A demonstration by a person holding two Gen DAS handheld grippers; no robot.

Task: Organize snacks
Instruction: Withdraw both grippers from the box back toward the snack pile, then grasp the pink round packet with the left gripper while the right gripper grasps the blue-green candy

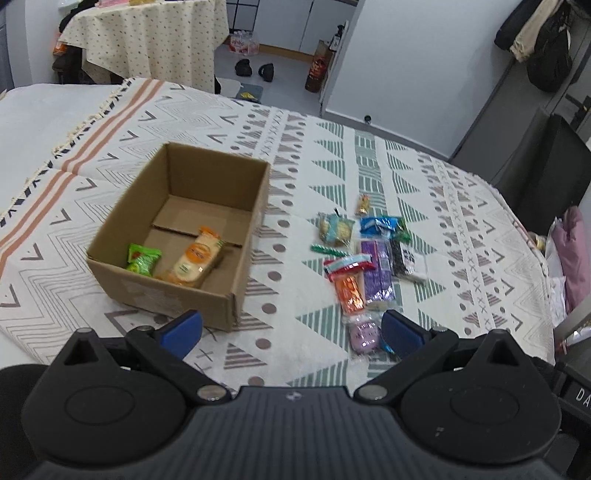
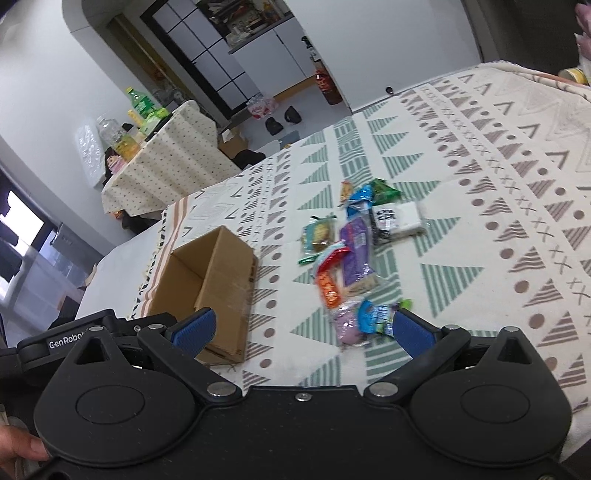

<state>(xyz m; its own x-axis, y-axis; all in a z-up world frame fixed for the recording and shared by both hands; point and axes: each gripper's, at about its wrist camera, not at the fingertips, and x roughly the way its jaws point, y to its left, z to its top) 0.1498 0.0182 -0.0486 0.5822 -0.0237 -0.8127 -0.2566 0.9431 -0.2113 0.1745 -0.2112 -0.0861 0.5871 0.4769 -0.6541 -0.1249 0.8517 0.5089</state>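
An open cardboard box (image 1: 236,258) stands on the patterned cloth and holds a green packet (image 1: 143,260) and an orange-and-cream packet (image 1: 195,260). To its right lies a cluster of several snacks: an orange bar (image 1: 349,291), a purple pack (image 1: 376,269), a lilac pouch (image 1: 364,336), a blue packet (image 1: 378,226). My left gripper (image 1: 291,332) hangs open above the cloth between box and cluster, nothing between its fingers. In the right wrist view the box (image 2: 225,288) sits left, the snack cluster (image 2: 354,254) centre. My right gripper (image 2: 304,330) is open and empty, its right fingertip beside a small blue packet (image 2: 373,315).
The patterned cloth (image 1: 461,206) covers the whole table, with bare room right of the snacks. Behind stands a second table (image 1: 147,33) under a dotted cloth, with bottles (image 2: 142,107) on it. A pink bundle (image 1: 574,254) lies off the right edge. A hand (image 2: 22,450) shows bottom left.
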